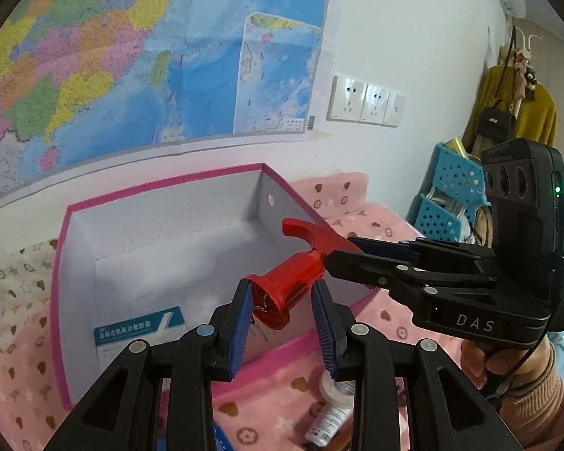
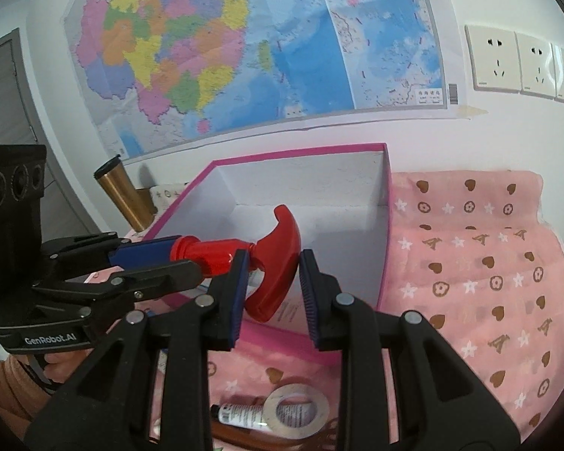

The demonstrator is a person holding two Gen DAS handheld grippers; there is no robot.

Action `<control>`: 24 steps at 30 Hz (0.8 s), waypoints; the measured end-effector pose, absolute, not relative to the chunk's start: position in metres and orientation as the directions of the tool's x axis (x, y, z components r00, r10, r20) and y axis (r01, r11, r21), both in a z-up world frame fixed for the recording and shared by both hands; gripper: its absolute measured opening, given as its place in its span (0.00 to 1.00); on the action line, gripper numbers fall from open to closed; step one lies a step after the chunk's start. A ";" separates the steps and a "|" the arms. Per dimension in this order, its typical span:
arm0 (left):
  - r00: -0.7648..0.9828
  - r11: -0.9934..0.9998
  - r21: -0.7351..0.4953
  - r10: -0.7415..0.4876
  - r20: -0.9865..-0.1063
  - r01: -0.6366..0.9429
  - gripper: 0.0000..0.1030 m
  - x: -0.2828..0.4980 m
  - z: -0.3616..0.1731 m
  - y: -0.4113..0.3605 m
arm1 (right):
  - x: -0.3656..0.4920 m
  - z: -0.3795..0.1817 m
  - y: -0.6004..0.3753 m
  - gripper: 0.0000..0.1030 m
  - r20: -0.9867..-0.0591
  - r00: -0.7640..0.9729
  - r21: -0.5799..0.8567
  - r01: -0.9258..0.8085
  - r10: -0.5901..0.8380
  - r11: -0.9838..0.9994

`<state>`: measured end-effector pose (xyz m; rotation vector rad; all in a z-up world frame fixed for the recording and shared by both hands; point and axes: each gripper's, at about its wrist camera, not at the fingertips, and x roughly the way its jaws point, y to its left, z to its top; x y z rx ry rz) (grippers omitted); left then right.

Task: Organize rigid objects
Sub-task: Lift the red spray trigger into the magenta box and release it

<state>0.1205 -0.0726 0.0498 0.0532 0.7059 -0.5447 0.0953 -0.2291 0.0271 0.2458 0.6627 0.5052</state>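
Observation:
A red plastic tool point(image 1: 295, 282) with a T-shaped handle and a flared round end hangs in the air above the pink-rimmed white box point(image 1: 161, 191). My right gripper point(image 1: 342, 250) is shut on its handle end. In the right wrist view the red handle point(image 2: 278, 259) sits between the right gripper's point(image 2: 272, 293) blue pads. My left gripper point(image 1: 282, 323) has its jaws around the flared end with a visible gap on the right side. In the right wrist view the left gripper point(image 2: 161, 253) holds that end between its pads.
A white and blue medicine carton point(image 1: 139, 332) lies in the box. A tape roll point(image 2: 297, 409) and a small tube point(image 2: 237, 415) lie on the pink patterned cloth point(image 2: 470, 263) in front of the box. A gold tumbler point(image 2: 124, 195) stands left of the box. Blue baskets point(image 1: 451, 195) stand right.

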 end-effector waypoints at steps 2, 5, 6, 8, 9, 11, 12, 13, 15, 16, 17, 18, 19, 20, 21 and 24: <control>0.619 0.861 -0.140 -0.455 -0.640 0.489 0.31 0.127 0.044 -0.073 | 0.101 0.023 -0.229 0.29 -0.536 0.670 0.372 -0.359 0.514 0.856; 0.603 0.863 -0.154 -0.453 -0.656 0.481 0.31 0.137 0.035 -0.073 | 0.107 0.018 -0.227 0.29 -0.555 0.664 0.363 -0.348 0.501 0.864; 0.597 0.863 -0.158 -0.453 -0.662 0.479 0.31 0.141 0.032 -0.073 | 0.109 0.016 -0.226 0.29 -0.562 0.664 0.356 -0.344 0.493 0.869; 0.588 0.865 -0.167 -0.451 -0.672 0.473 0.31 0.146 0.027 -0.073 | 0.113 0.013 -0.225 0.30 -0.575 0.660 0.348 -0.339 0.484 0.874; 0.581 0.865 -0.169 -0.450 -0.679 0.473 0.31 0.150 0.024 -0.074 | 0.114 0.011 -0.224 0.30 -0.581 0.658 0.344 -0.336 0.480 0.877; 0.565 0.866 -0.181 -0.449 -0.692 0.466 0.31 0.156 0.018 -0.075 | 0.117 0.008 -0.223 0.30 -0.592 0.656 0.336 -0.327 0.468 0.883; 0.558 0.866 -0.184 -0.448 -0.699 0.465 0.31 0.159 0.015 -0.075 | 0.119 0.006 -0.223 0.30 -0.599 0.654 0.331 -0.323 0.461 0.887; 0.552 0.868 -0.187 -0.445 -0.705 0.461 0.31 0.162 0.013 -0.076 | 0.120 0.004 -0.222 0.30 -0.605 0.653 0.326 -0.319 0.455 0.890; 0.543 0.869 -0.192 -0.443 -0.714 0.456 0.31 0.166 0.008 -0.077 | 0.122 0.001 -0.222 0.30 -0.613 0.650 0.324 -0.312 0.449 0.893; 0.544 0.872 -0.189 -0.437 -0.716 0.451 0.31 0.168 0.007 -0.077 | 0.123 0.000 -0.222 0.30 -0.618 0.649 0.320 -0.308 0.444 0.896; 0.550 0.878 -0.186 -0.428 -0.718 0.441 0.31 0.169 0.006 -0.077 | 0.123 0.000 -0.222 0.30 -0.621 0.652 0.315 -0.302 0.436 0.900; 0.555 0.881 -0.186 -0.424 -0.715 0.434 0.31 0.169 0.005 -0.076 | 0.123 0.000 -0.222 0.30 -0.620 0.656 0.311 -0.297 0.429 0.903; 0.556 0.882 -0.191 -0.426 -0.713 0.430 0.31 0.169 0.005 -0.074 | 0.122 0.001 -0.224 0.30 -0.619 0.659 0.310 -0.294 0.427 0.904; 0.558 0.882 -0.196 -0.429 -0.711 0.428 0.31 0.168 0.006 -0.073 | 0.121 0.002 -0.225 0.30 -0.616 0.662 0.314 -0.292 0.428 0.903; 0.563 0.882 -0.196 -0.430 -0.705 0.428 0.31 0.165 0.007 -0.071 | 0.119 0.003 -0.226 0.30 -0.612 0.664 0.316 -0.293 0.430 0.902; 0.593 0.888 -0.177 -0.421 -0.686 0.425 0.33 0.153 0.013 -0.066 | 0.110 0.010 -0.230 0.30 -0.595 0.672 0.323 -0.302 0.441 0.897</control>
